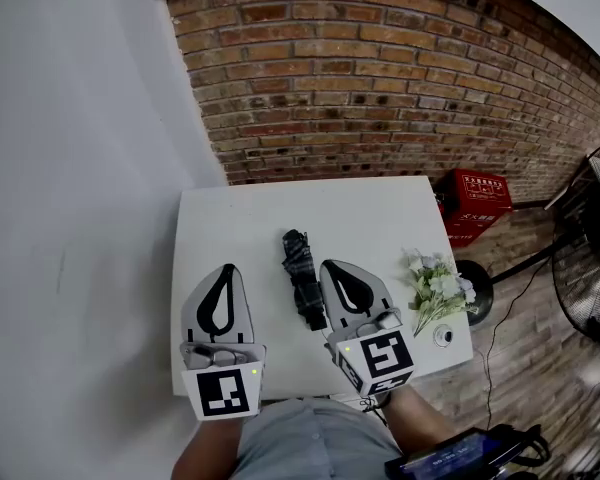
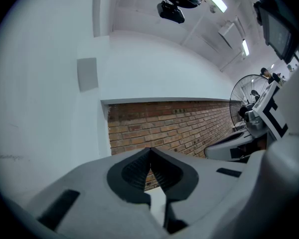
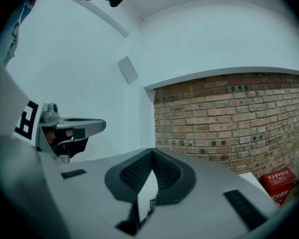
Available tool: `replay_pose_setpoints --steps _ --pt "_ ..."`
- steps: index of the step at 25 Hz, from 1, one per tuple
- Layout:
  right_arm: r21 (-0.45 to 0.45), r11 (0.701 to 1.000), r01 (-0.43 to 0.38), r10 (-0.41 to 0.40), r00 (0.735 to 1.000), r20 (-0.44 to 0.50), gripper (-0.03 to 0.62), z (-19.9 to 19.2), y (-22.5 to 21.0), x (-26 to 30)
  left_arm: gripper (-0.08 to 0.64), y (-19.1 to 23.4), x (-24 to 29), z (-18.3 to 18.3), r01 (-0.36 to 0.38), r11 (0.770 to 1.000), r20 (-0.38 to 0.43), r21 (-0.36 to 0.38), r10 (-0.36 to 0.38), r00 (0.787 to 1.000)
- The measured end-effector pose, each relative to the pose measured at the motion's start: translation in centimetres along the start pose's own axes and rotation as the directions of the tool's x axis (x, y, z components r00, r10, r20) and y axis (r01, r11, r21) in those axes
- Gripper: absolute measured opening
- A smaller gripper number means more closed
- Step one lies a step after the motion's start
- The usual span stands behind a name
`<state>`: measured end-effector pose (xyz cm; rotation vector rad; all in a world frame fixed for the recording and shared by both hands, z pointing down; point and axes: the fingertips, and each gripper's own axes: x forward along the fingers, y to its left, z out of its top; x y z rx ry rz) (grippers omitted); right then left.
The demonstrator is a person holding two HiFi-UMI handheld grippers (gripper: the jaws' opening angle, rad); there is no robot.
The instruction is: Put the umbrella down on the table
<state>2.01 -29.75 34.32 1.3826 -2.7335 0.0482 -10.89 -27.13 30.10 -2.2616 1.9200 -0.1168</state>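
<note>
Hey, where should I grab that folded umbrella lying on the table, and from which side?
Probably the middle of the umbrella, across its narrow width, from above with the right gripper beside it. It lies flat and folded, length running away from you, both long sides free. Open the shut jaws first.

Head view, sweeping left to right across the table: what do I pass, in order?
left tongs → folded umbrella → right tongs → white flower bunch
</note>
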Motion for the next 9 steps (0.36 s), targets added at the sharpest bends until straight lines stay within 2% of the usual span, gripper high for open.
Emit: replay_pose_setpoints --steps 9 --pt "-0.002 1.0 0.007 -0.007 1.0 -0.002 0.005 -0.36 0.31 0.13 0.005 0.21 -0.34 -0.43 0.001 1.0 -0.002 -0.002 -0.001 1.0"
